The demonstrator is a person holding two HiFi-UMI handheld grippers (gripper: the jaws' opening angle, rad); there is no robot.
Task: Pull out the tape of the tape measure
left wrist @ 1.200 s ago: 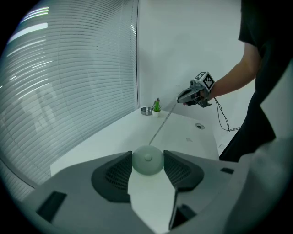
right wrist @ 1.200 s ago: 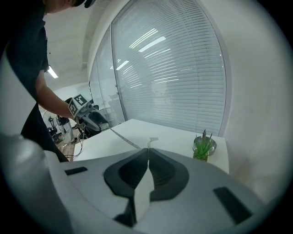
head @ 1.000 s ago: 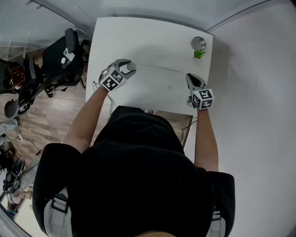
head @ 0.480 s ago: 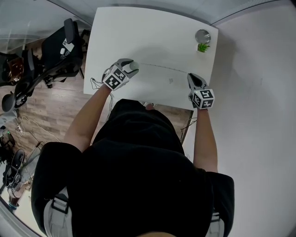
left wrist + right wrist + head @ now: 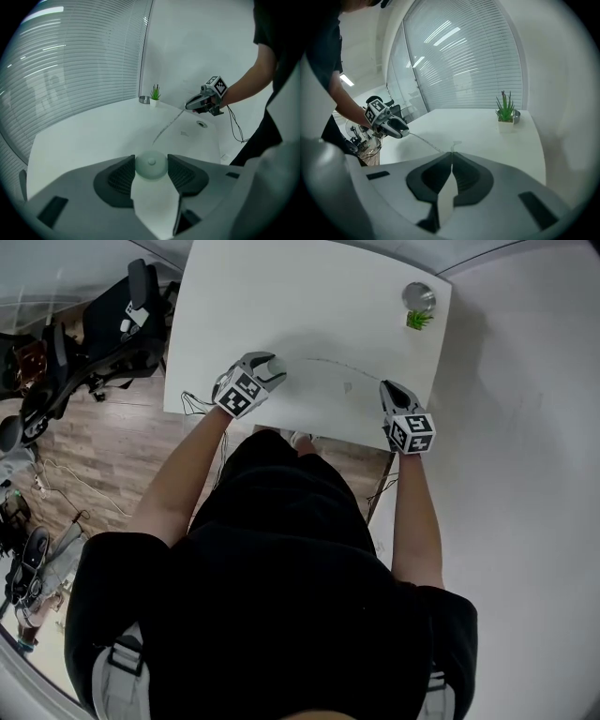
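Left gripper (image 5: 268, 369): jaws clamped on round pale-green plastic tape measure case (image 5: 151, 165), near front edge of white rectangular tabletop (image 5: 281, 296). Thin pale tape strip (image 5: 168, 125): drawn out, running rightward across the tabletop between both grippers. Right gripper (image 5: 387, 387): jaws closed, pinching the strip's end. Far right corner: small green potted plant (image 5: 418, 321).

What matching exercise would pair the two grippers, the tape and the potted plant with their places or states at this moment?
Things:
1. left gripper
2. right gripper
3. tape
4. potted plant

Places or states:
A. at a far corner of the table
B. stretched between both grippers
C. fingers shut on the tape's end
D. fingers clamping the round tape measure case

Pairs: 1-D, 2-C, 3-B, 4-A.
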